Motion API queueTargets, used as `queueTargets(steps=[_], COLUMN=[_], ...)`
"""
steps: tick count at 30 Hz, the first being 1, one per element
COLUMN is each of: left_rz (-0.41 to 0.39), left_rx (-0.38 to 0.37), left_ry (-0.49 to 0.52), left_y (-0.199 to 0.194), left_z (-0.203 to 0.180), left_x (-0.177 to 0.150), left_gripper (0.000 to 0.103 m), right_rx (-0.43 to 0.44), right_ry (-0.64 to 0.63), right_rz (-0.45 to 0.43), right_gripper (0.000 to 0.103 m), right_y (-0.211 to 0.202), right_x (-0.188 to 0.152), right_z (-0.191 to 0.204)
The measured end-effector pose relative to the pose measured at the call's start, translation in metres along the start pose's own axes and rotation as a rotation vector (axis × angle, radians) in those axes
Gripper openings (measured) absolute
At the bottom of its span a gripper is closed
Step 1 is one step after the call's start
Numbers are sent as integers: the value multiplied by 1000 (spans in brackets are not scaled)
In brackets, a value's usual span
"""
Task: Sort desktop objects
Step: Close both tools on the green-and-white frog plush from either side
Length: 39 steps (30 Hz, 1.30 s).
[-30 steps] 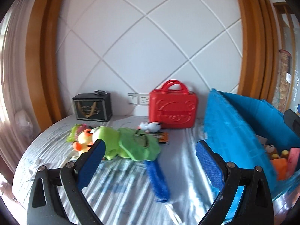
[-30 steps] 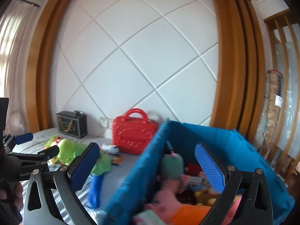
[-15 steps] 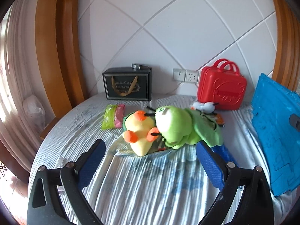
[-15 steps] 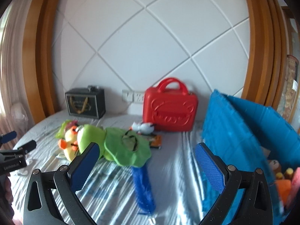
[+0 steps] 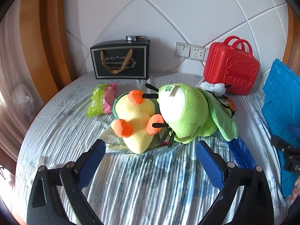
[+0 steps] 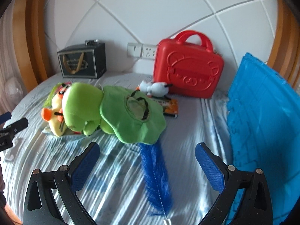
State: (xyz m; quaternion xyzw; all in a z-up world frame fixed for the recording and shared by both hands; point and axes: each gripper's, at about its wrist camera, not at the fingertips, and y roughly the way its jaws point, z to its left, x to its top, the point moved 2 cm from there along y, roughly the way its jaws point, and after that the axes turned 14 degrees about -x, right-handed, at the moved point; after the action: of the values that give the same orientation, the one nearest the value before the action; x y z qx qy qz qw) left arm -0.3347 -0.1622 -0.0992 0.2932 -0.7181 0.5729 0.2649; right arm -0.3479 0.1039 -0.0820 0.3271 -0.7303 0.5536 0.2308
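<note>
Both tools, left [image 5: 150,155] & right [image 6: 147,155], gape wide w/ nothing held (blue bin [image 6: 262,116] interior unseen).

**Clear cloth under both tongs, toys block ahead**

Left gripper [image 5: 150,156] spread wide, bare striped cloth [image 5: 142,183] below it. Yellow plush [image 5: 134,120] and green plush [image 5: 184,112] touching, right ahead, blocking. Right gripper [image 6: 147,159] also wide; blue feather [image 6: 155,170] lies between its fingers. Blue bin wall [image 6: 262,123] closes its right side. Red case [image 6: 187,67] and black box [image 6: 82,61] far behind.
</note>
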Motion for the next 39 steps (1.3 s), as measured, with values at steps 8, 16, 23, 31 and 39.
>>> queueTargets(steps=[8, 16, 23, 31, 39], left_rz=[-16, 129, 187, 291, 195], left_rx=[14, 74, -72, -23, -8], left_ry=[37, -18, 61, 75, -37], left_y=[55, 142, 102, 64, 18], left_z=[-15, -15, -13, 0, 10], left_x=[47, 106, 22, -60, -47], left_gripper=[98, 90, 90, 92, 91], right_rx=[108, 128, 128, 202, 225], right_ry=[-89, -38, -10, -28, -76], right_rz=[100, 123, 143, 140, 48], right_gripper=[76, 76, 76, 77, 77], right_y=[76, 119, 113, 67, 25], right_x=[1, 19, 10, -13, -6], right_z=[36, 35, 20, 25, 35])
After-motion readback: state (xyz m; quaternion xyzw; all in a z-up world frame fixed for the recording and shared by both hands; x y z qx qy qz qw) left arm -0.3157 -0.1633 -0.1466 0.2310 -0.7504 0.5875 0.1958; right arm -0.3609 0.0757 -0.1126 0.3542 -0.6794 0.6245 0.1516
